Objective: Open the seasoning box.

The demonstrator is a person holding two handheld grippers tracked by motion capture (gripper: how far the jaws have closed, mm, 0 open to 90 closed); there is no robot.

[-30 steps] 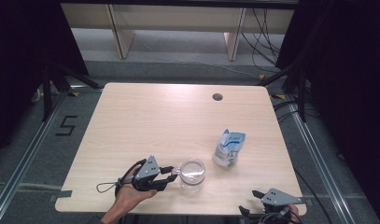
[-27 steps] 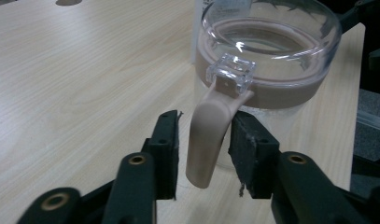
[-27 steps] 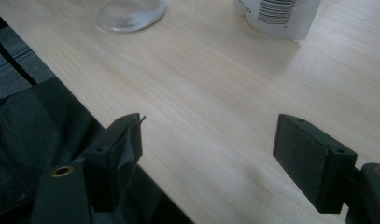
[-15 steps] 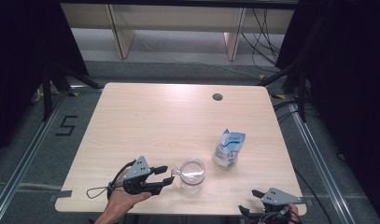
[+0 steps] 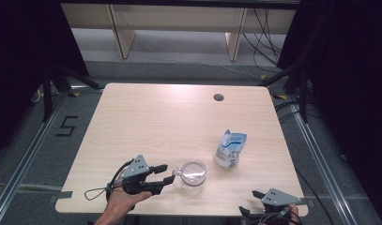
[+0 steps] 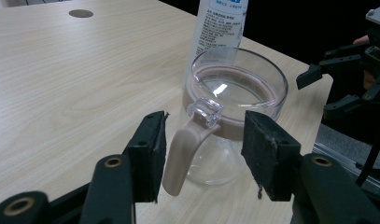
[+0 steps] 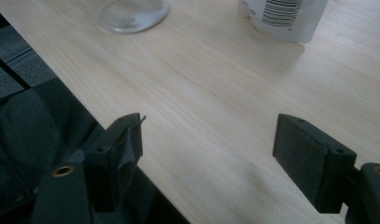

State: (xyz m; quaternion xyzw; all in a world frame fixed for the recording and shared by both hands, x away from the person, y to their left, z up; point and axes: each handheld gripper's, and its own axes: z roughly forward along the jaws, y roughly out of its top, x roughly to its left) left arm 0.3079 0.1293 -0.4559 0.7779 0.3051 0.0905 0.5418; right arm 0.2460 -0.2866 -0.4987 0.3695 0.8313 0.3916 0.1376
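Observation:
A clear glass mug (image 5: 193,174) with a pale handle (image 6: 190,140) stands near the table's front edge. My left gripper (image 5: 164,174) is at its left, open. In the left gripper view the handle stands between the two jaws of the left gripper (image 6: 204,149), with a gap on each side. A white and blue pouch (image 5: 230,149) stands upright just right of and behind the mug (image 6: 234,93). My right gripper (image 5: 249,204) hangs open over the table's front right corner, away from both objects. In the right gripper view the right gripper (image 7: 208,144) has nothing between its pads.
The light wood table (image 5: 179,122) has a round cable hole (image 5: 218,97) at the back right. Grey floor with rails surrounds it, and shelving stands behind. The table's front edge (image 7: 108,116) runs under the right gripper's jaws.
The left gripper has drawn back slightly to the left from the mug. The mug, the pouch and the right gripper have stayed where they were.

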